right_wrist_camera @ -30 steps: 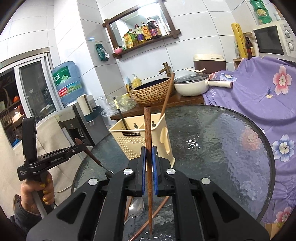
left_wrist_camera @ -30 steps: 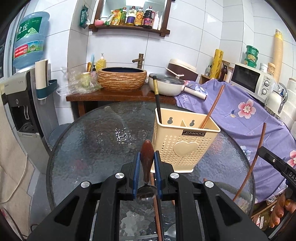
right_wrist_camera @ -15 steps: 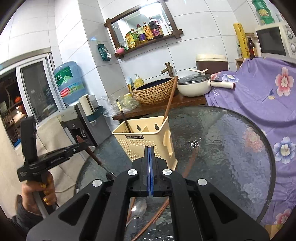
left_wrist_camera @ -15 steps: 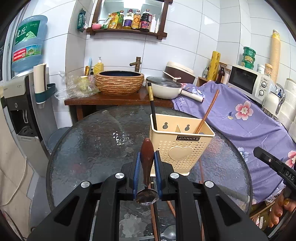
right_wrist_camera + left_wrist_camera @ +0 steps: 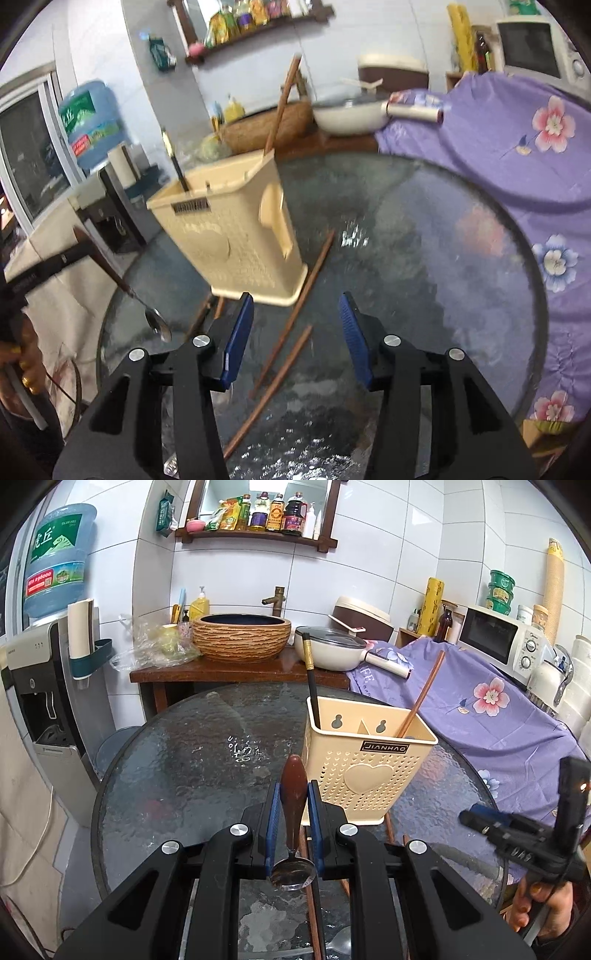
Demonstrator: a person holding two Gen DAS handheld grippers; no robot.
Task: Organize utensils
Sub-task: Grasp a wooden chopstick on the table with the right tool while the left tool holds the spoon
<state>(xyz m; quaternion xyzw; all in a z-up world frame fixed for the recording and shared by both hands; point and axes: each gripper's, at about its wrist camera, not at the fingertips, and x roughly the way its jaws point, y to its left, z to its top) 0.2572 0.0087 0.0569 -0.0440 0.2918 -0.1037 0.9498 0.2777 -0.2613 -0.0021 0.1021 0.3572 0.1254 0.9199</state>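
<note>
Utensils are only partly sorted. On your left, the left gripper [image 5: 291, 814] is clamped on a wooden-handled spoon [image 5: 293, 805], handle up, bowl hanging toward the camera, not yet in the cream holder [image 5: 365, 771] just ahead on the glass table [image 5: 177, 768]. The holder already takes a black chopstick [image 5: 311, 679] in its left compartment and a brown chopstick [image 5: 421, 698] in its right. On your right, the right gripper [image 5: 295, 332] has just been opening and stands empty over two loose chopsticks [image 5: 291, 325] lying beside the holder's base; those and the spoon remain.
</note>
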